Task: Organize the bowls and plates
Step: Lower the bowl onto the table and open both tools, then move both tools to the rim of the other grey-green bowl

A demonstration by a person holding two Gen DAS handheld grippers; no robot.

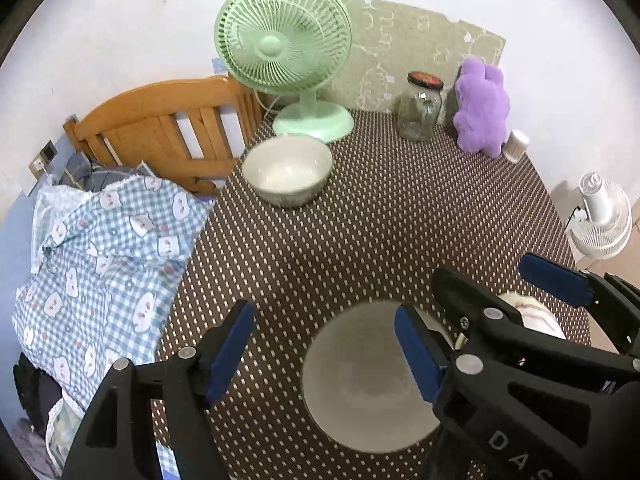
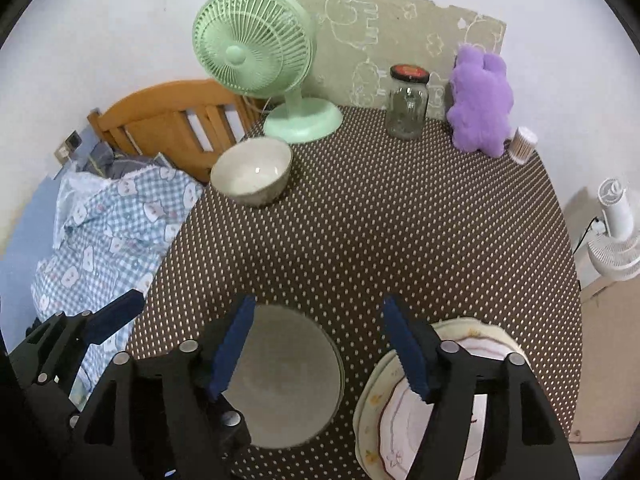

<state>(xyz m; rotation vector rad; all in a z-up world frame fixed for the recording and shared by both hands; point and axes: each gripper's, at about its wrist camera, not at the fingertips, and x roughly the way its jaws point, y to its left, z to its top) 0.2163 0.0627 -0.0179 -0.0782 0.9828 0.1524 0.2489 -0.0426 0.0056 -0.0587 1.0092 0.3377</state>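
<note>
Both tongs are hanging spread over the near edge of the table, pinching nothing. The left tongs are gaping above the grey plate, which is lying flat directly beneath them. The right tongs are straddling the gap between that grey plate and the patterned plates stacked to its right.

The bowl is sitting well apart from both, at the far left by the green fan. It is lying ahead and leftward, so the left tongs seem nearer to it. Being round, it offers no preferred axis; 1 rim grasp looks likely.
</note>
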